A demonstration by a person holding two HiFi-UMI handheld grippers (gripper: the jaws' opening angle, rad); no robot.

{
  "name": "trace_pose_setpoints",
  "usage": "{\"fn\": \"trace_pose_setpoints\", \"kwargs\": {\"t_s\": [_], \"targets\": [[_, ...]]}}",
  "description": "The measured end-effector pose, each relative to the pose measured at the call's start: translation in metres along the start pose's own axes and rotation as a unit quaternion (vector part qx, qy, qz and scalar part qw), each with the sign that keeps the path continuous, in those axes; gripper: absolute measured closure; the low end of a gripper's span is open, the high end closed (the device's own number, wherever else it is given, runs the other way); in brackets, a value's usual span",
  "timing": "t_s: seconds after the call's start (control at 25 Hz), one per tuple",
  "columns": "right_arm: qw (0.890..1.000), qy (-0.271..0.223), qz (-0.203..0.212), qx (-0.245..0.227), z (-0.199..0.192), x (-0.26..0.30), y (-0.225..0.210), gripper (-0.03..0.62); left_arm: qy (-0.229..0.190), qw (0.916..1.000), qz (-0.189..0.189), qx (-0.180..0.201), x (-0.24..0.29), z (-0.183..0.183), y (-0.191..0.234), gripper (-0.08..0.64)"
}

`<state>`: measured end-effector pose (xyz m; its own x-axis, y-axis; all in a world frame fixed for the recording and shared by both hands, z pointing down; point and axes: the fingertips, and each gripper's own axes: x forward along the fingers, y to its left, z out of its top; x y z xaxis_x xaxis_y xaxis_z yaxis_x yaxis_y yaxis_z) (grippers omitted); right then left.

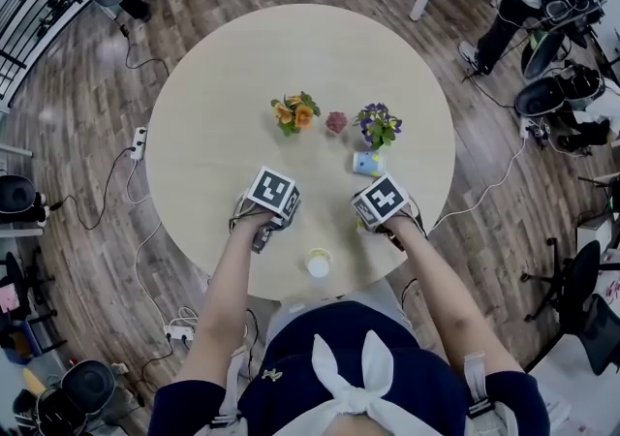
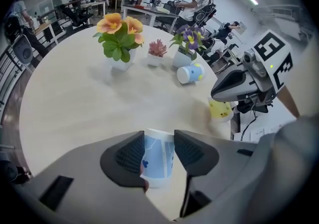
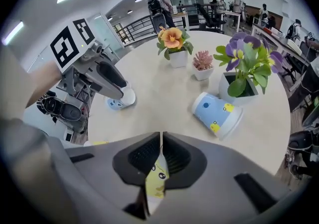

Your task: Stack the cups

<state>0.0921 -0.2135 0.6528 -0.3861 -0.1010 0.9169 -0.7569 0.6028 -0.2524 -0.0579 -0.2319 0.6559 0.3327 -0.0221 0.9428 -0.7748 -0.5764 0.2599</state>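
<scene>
My left gripper (image 2: 158, 151) is shut on a white cup with blue print (image 2: 157, 161), one pad on each side of its wall. From the right gripper view that cup (image 3: 119, 100) stands on the round table (image 1: 213, 134) under the left gripper (image 3: 118, 91). My right gripper (image 3: 162, 156) is shut on the thin wall of a yellow cup (image 3: 156, 180), which also shows under its tip in the left gripper view (image 2: 220, 110). A light blue cup (image 1: 368, 164) lies on its side beyond the right gripper (image 1: 380, 221). Another pale yellow cup (image 1: 318, 263) stands at the table's near edge, between the two grippers.
Three small flower pots stand in a row past the cups: orange flowers (image 1: 294, 114), a small pink plant (image 1: 336, 122) and purple flowers (image 1: 378, 124). The near table edge runs just behind the grippers. Desks, chairs and people fill the room around the table.
</scene>
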Motion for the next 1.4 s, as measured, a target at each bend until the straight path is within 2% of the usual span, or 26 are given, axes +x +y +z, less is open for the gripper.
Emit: {"fn": "trace_pose_setpoints", "kwargs": {"t_s": [0.48,0.72,1.04,1.4], "targets": [[0.996,-0.080,-0.035,0.007,-0.001,-0.029,0.012,0.571,-0.067,0.9977,0.012,0.003,-0.030,-0.005,-0.011,0.374],[0.989,-0.137,-0.052,0.007,0.001,-0.044,0.024,0.571,-0.095,0.9952,0.023,0.000,-0.041,-0.013,-0.014,0.383],[0.974,-0.215,-0.069,-0.012,-0.003,-0.059,0.049,0.571,-0.117,0.9928,0.025,-0.001,-0.052,-0.032,-0.021,0.385],[0.964,-0.250,-0.088,-0.033,-0.019,-0.057,0.071,0.572,-0.138,0.9902,0.020,-0.003,-0.059,-0.057,-0.030,0.390]]}}
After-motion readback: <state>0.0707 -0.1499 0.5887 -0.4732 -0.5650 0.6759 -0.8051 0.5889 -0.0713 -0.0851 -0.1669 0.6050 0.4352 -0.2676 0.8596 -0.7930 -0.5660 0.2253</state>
